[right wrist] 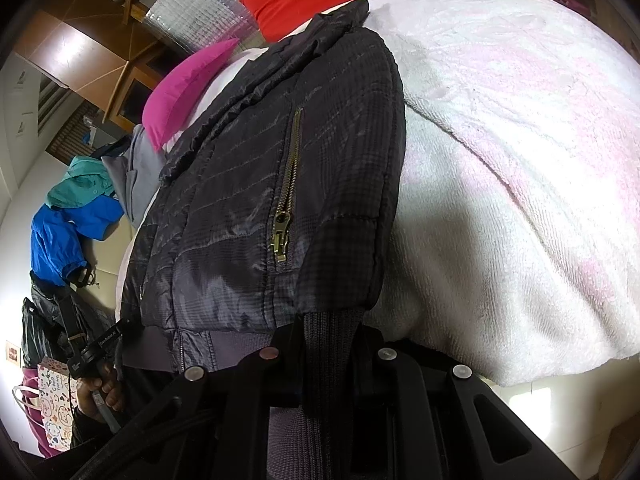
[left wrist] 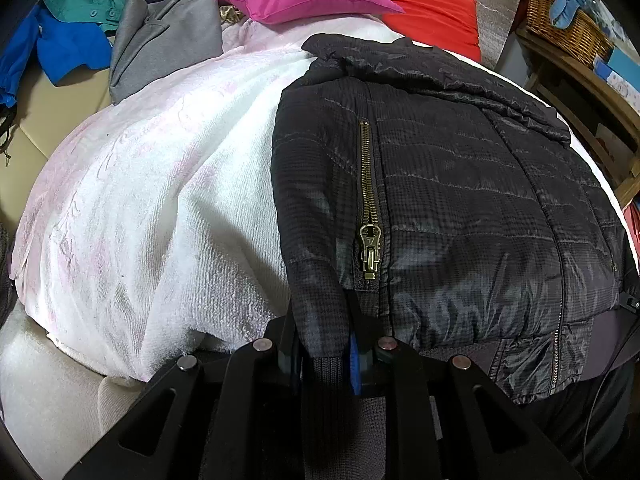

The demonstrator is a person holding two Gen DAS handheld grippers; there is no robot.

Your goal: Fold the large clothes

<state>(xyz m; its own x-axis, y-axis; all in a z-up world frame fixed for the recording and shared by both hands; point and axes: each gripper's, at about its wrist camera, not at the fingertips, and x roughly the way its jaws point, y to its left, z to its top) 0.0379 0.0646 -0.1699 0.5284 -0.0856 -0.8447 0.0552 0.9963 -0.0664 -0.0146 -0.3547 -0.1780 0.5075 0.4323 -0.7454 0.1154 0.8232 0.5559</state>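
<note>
Both grippers pinch the jacket [left wrist: 440, 184]: your left gripper [left wrist: 326, 354] has its jaws nearly together on a sleeve cuff, your right gripper [right wrist: 328, 344] likewise on the other ribbed cuff. The jacket lies on the white towel [left wrist: 160, 200]. Carry both cuffs inward evenly, keeping the sleeves flat.

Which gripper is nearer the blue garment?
Left. The left gripper holds the jacket's edge on the blue garment's side; the right gripper holds the jacket's opposite edge, farther away.
</note>
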